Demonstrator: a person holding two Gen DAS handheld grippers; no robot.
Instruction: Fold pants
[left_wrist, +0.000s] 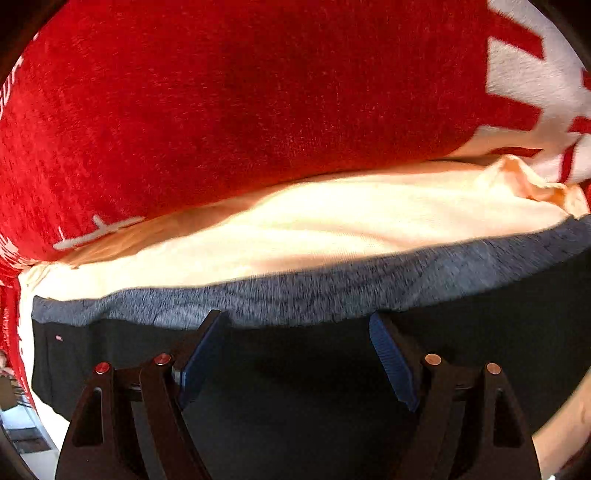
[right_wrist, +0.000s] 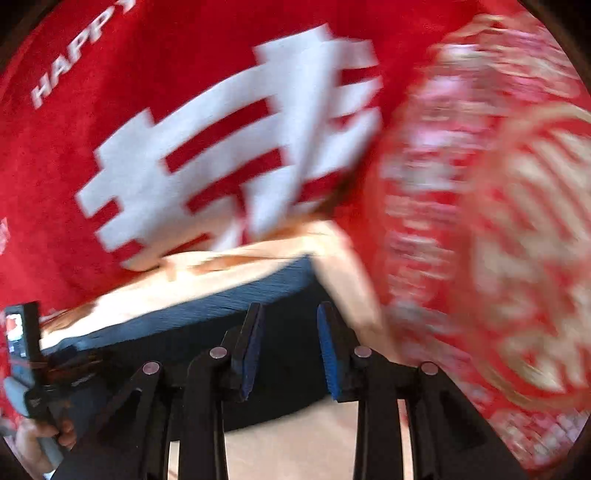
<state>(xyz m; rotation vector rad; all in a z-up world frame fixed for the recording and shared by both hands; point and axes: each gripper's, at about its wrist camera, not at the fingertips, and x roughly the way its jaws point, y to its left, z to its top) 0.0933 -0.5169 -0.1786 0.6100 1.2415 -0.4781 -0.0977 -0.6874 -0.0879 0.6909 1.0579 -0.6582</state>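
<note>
The pants are black with a heathered grey waistband and lie on a cream sheet. My left gripper is open, its blue pads just over the black cloth behind the waistband. In the right wrist view the pants show as a dark corner with a blue-grey waistband. My right gripper is open over that corner, holding nothing. The left gripper shows at the lower left of the right wrist view.
A red blanket with white characters covers the surface beyond the sheet; it also fills the right wrist view. A red and gold patterned cloth lies to the right, blurred. A hand holds the left tool.
</note>
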